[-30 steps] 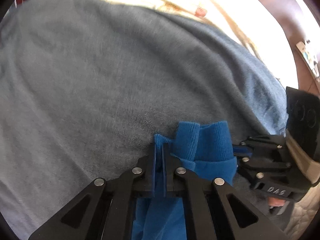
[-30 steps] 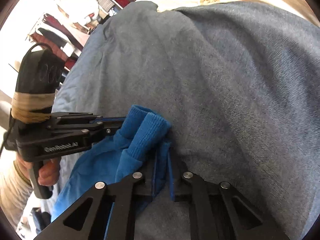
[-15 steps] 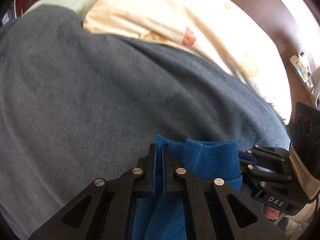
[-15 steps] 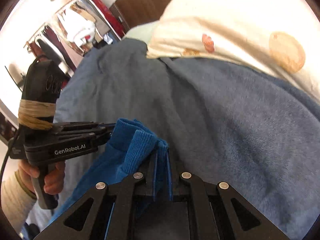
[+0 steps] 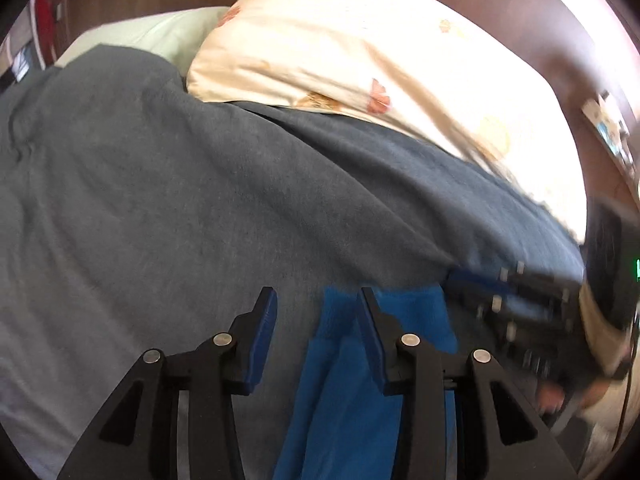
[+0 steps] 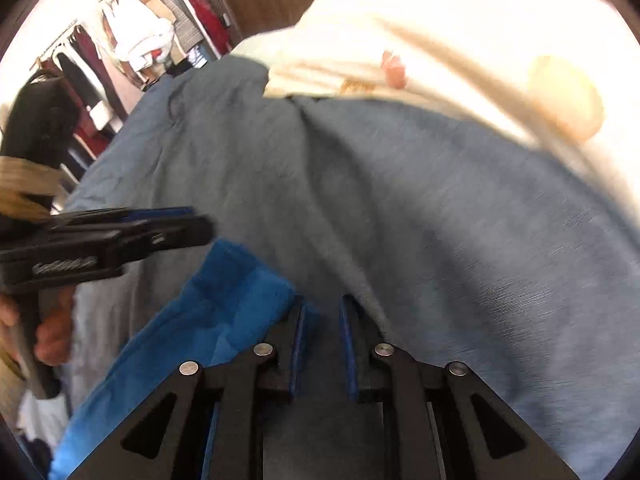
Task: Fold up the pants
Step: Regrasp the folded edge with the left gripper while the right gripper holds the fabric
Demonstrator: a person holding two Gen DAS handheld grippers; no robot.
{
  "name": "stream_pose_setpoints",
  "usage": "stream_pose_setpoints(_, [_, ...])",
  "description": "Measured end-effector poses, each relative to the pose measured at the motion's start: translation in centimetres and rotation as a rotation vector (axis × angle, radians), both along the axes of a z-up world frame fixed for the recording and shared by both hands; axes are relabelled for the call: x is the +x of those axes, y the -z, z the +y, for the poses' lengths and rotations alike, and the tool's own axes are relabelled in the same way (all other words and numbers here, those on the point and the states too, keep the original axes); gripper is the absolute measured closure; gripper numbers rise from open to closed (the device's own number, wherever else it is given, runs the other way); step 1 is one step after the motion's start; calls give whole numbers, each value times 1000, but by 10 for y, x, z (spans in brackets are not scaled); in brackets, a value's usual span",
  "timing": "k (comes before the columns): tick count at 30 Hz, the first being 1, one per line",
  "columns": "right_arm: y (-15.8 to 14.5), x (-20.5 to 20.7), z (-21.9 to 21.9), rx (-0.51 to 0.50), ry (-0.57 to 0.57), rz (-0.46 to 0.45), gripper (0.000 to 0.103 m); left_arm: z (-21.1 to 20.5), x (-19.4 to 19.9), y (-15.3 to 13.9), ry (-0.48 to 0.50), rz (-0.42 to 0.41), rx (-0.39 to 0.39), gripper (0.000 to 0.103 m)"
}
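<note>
While your left gripper (image 5: 316, 312) and right gripper (image 6: 322, 320) both gape released, the blue pants (image 5: 344, 392) lie on the grey blanket (image 5: 180, 208), a floral pillow (image 5: 360, 52) beyond.

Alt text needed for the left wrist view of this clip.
The open left gripper hovers over blue knit pants lying on a grey blanket, its jaws apart and holding nothing. A cream floral pillow lies beyond, and the blurred right gripper is at the right edge.

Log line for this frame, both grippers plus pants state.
left gripper: open | right gripper: open | blue pants: released, lying on grey blanket
</note>
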State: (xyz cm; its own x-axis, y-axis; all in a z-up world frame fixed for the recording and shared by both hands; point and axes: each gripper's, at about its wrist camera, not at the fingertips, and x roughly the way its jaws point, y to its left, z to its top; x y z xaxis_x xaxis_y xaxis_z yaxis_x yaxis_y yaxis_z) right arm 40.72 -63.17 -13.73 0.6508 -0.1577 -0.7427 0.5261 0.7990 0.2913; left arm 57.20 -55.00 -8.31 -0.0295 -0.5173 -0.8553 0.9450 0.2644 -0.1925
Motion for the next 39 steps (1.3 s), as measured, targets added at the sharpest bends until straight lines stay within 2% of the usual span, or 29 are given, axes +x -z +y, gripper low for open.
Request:
stream_pose_setpoints(2, [-9, -8, -1, -27, 26, 5, 84, 8, -4, -1, 18, 7, 21, 64])
stream_pose_setpoints(7, [-23, -26, 7, 1, 2, -57, 84, 27, -13, 22, 46, 46, 105, 64])
stream_pose_setpoints(11, [-24, -17, 21, 16, -79, -85, 84, 32, -10, 39, 12, 48, 142, 95])
stream_pose_setpoints(16, [-11, 4, 34, 30, -151, -66, 84, 38, 6, 42, -70, 76, 122, 95])
stream_pose_setpoints(22, [11, 15, 23, 48, -118, -11, 84, 39, 14, 54, -92, 111, 136, 82])
stream_pose_setpoints(25, [13, 13, 15, 59, -82, -6, 85, 43, 18, 46, -106, 117, 130, 78])
stream_pose_setpoints(27, [9, 11, 12, 9, -39, 22, 84, 48, 19, 35, -108, 95, 115, 65])
stream_pose_setpoints(29, [3, 7, 8, -4, -19, 23, 84, 54, 17, 22, -103, 35, 106, 56])
stream_pose_setpoints(34, [-17, 2, 12, -3, -16, 1, 84, 71, 10, 0, -67, -47, 100, 50])
stream_pose_setpoints(36, [-25, 2, 22, -16, -42, -13, 84, 77, 7, -4, -57, -77, 95, 43])
stream_pose_setpoints(39, [-31, 7, 37, -48, -85, -25, 84, 72, 8, -1, -51, -82, 112, 44])
